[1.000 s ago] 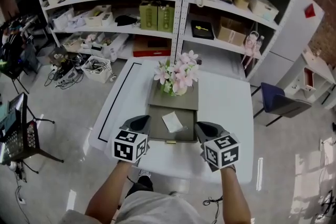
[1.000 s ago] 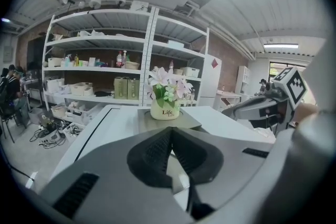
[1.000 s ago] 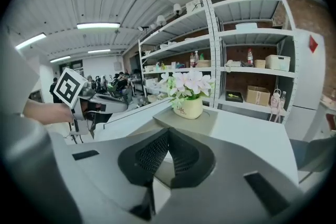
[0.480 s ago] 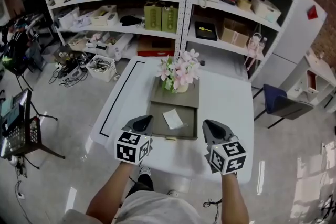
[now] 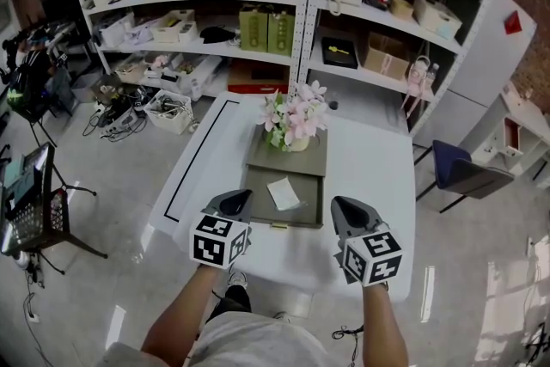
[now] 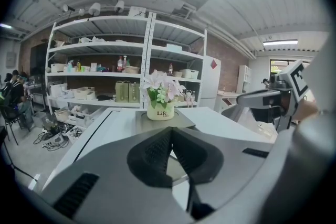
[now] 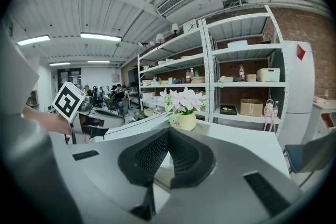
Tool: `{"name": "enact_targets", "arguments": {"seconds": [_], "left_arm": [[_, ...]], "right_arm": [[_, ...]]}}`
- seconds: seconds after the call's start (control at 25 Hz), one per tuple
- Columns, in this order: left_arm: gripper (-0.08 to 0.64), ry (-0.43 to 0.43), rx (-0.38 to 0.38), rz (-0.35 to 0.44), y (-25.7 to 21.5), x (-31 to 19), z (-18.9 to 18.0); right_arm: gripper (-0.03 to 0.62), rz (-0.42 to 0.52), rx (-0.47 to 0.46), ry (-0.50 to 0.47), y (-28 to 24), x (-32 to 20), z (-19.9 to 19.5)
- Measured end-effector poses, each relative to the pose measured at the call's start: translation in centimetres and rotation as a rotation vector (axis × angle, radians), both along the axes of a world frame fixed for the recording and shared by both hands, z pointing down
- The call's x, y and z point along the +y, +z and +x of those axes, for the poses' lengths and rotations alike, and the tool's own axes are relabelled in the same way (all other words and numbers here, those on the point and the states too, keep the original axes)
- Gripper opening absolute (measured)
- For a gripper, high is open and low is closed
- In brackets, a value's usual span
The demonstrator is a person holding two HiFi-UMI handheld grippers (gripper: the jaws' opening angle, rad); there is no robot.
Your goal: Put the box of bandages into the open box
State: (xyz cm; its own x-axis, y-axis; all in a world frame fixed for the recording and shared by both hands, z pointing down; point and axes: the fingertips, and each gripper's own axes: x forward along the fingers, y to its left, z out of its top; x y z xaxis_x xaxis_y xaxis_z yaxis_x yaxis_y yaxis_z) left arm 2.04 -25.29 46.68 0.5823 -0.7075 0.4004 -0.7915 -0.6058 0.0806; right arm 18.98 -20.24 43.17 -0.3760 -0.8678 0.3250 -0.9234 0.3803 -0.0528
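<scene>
A small white bandage box (image 5: 283, 194) lies flat inside the shallow grey open box (image 5: 251, 189) in the middle of the white table (image 5: 369, 168). The open box's lid (image 5: 259, 157) lies flat behind it and carries a pot of pink flowers (image 5: 293, 123). My left gripper (image 5: 230, 204) is shut and empty at the open box's near left corner. My right gripper (image 5: 347, 211) is shut and empty just right of the open box. In the left gripper view the jaws (image 6: 170, 131) meet, with the flower pot (image 6: 160, 110) ahead. The right gripper view shows the same closed jaws (image 7: 168, 131).
White shelving (image 5: 301, 13) full of boxes and bottles stands behind the table. A dark chair (image 5: 462, 168) is at the right. Bins and cables (image 5: 159, 110) lie on the floor at the left, and a stand with a device (image 5: 30, 215) is further left.
The right gripper has drifted slightly right and toward me. The left gripper and the bandage box stay where they were. Both grippers remain shut.
</scene>
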Motion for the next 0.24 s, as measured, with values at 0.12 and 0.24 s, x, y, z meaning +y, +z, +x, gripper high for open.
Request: {"name": "enact_targets", "arguments": {"seconds": [0.12,0.24], "left_arm": [[0.005,0.003,0.0,0.002,-0.03,-0.04,0.26],[0.005,0.006,-0.001,0.0,-0.03,-0.07,0.39]], "right_arm": [[0.003,0.0,0.004,-0.005,0.06,0.02,0.03],[0.003,-0.002,0.005,-0.008,0.07,-0.07,0.03]]}}
